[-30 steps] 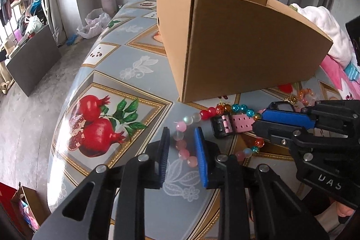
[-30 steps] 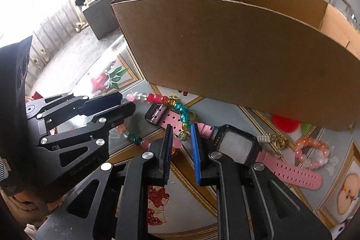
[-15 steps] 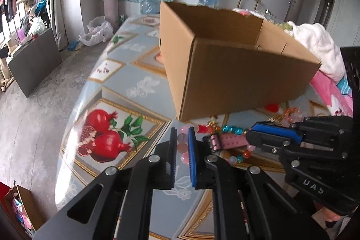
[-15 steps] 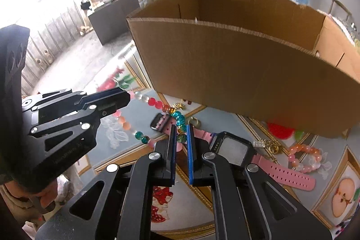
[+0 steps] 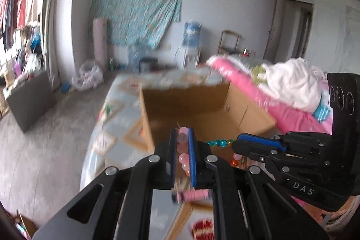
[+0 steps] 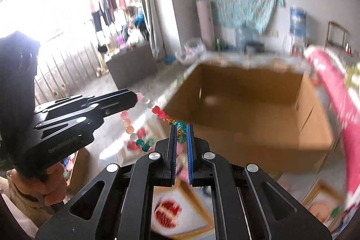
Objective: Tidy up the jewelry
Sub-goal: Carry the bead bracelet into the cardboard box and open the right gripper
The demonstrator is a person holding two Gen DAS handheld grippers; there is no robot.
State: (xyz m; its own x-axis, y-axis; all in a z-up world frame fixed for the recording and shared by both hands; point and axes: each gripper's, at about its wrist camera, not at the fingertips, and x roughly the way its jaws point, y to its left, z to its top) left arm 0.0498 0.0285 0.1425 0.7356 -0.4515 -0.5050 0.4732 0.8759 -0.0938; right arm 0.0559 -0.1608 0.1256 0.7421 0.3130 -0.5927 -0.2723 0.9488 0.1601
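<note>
Left gripper (image 5: 182,145) clamped on pink beads, right gripper (image 6: 181,138) pinched on teal and amber ones, bead necklace (image 6: 157,110) strung taut between them. Held at two points to keep the strand from tangling or drooping. Raised just before the open cardboard box (image 6: 247,105), likely for lowering inside.

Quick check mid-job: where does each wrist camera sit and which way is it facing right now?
Left wrist view: on the left tongs, facing the open cardboard box; pink beads pinched, right tongs at right.
Right wrist view: on the right tongs, facing the box; teal beads pinched, left tongs and the hand at left.
Shared: the bead necklace strung between both tongs, the box, the teal wall cloth.
</note>
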